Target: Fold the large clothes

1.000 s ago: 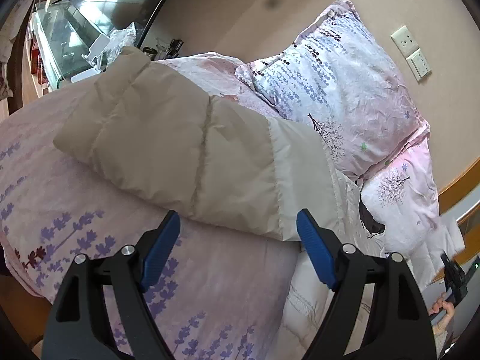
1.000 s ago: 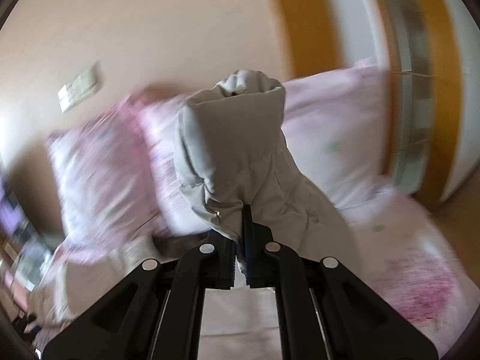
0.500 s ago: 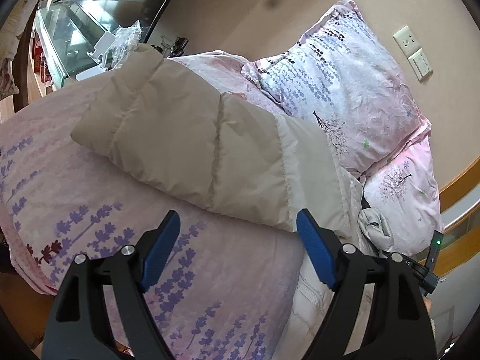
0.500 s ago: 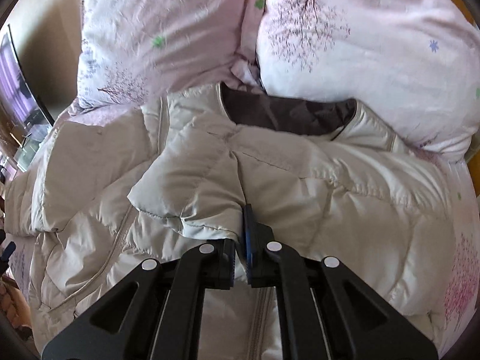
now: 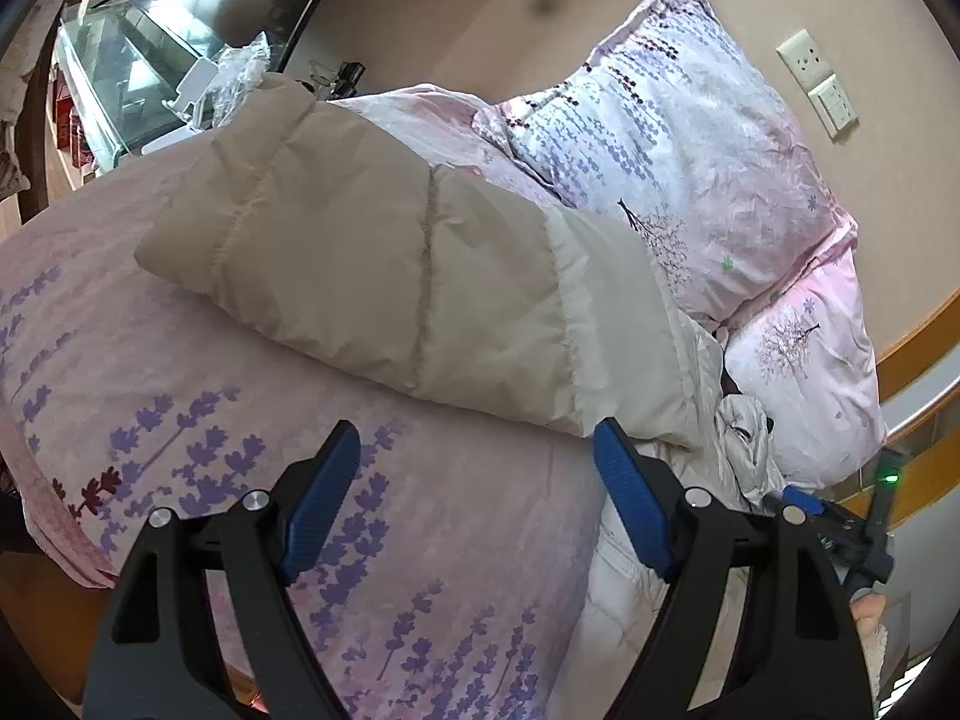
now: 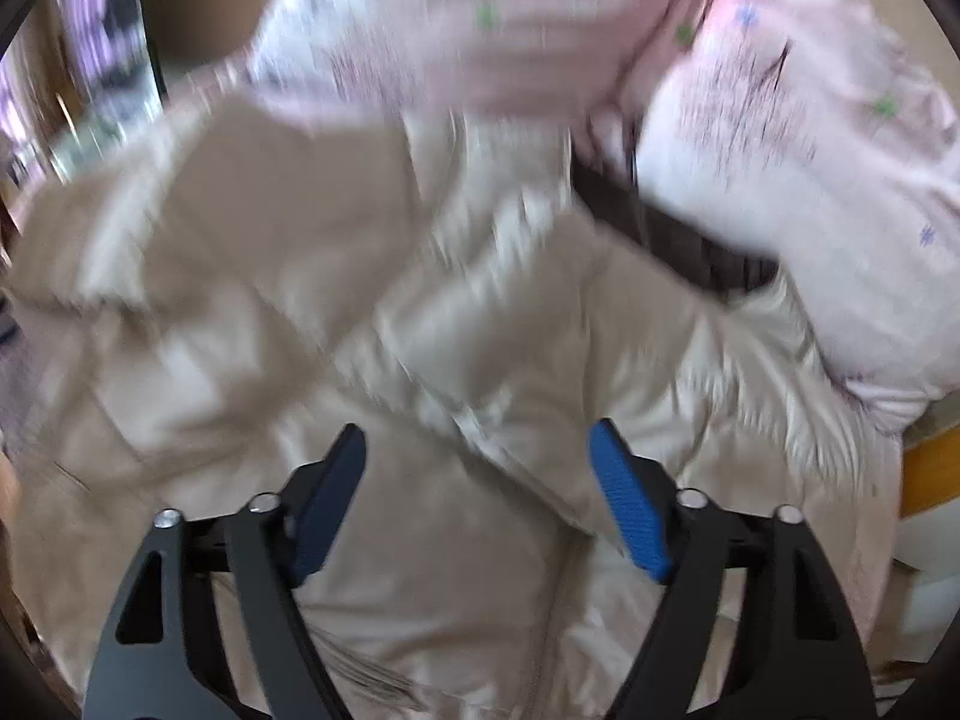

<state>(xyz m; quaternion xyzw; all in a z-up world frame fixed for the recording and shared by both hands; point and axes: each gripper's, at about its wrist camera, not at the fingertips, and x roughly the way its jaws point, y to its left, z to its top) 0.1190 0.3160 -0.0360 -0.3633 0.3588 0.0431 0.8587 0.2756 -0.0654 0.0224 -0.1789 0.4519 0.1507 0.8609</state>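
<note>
A beige puffy down jacket [image 6: 372,324] lies spread on the bed, its dark-lined collar [image 6: 666,228] up by the pillows. One quilted sleeve [image 5: 384,264] stretches across the lavender-print bedcover [image 5: 180,420] in the left wrist view. My left gripper [image 5: 477,450] hangs open just short of that sleeve, nothing between its blue pads. My right gripper [image 6: 477,456] hovers over the jacket's front with its jaws opening; the folded sleeve edge [image 6: 516,450] lies below the gap, free of the pads. The right wrist view is motion-blurred.
Two pink floral pillows [image 5: 678,138] [image 5: 810,384] lean against the beige wall with a socket and switch [image 5: 819,84]. A glass-topped cabinet [image 5: 126,90] with clutter stands at the far left. The wooden headboard rail [image 5: 918,336] runs at right.
My right gripper carried the sleeve down from the air onto the jacket's body, then let go of it as its jaws parted. The left gripper stayed open and nearly still.
</note>
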